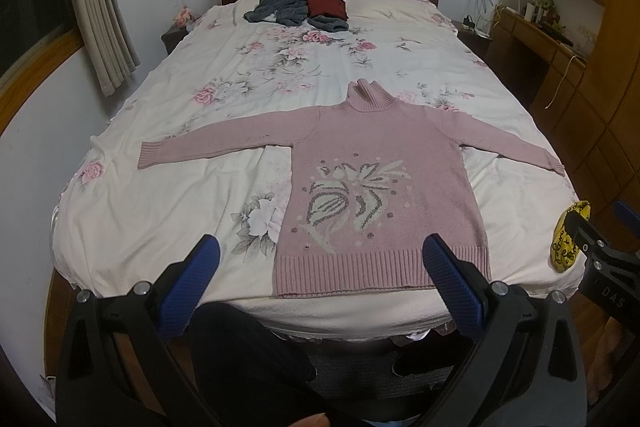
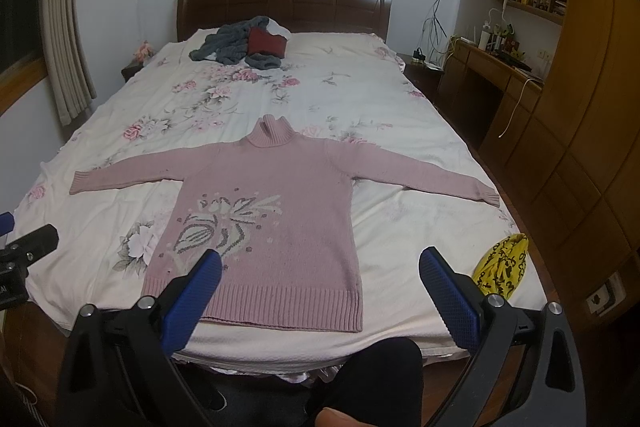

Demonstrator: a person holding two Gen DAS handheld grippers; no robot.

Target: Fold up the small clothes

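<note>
A pink turtleneck sweater (image 1: 376,163) (image 2: 276,195) with a pale leaf pattern lies flat on the flowered bed sheet (image 1: 180,211) (image 2: 96,235), both sleeves spread wide, hem toward me. My left gripper (image 1: 320,259) hovers open above the hem at the foot of the bed, holding nothing. My right gripper (image 2: 320,271) is also open and empty, over the hem's right part. Neither touches the sweater. The right gripper's body shows at the right edge of the left wrist view, and the left gripper's body at the left edge of the right wrist view.
A yellow patterned cloth (image 1: 570,235) (image 2: 502,267) lies at the bed's near right corner. Grey and dark red clothes (image 1: 304,7) (image 2: 248,45) are piled near the headboard. A wooden desk and cabinets (image 2: 560,131) line the right wall. A person's dark trouser legs (image 1: 240,355) are below.
</note>
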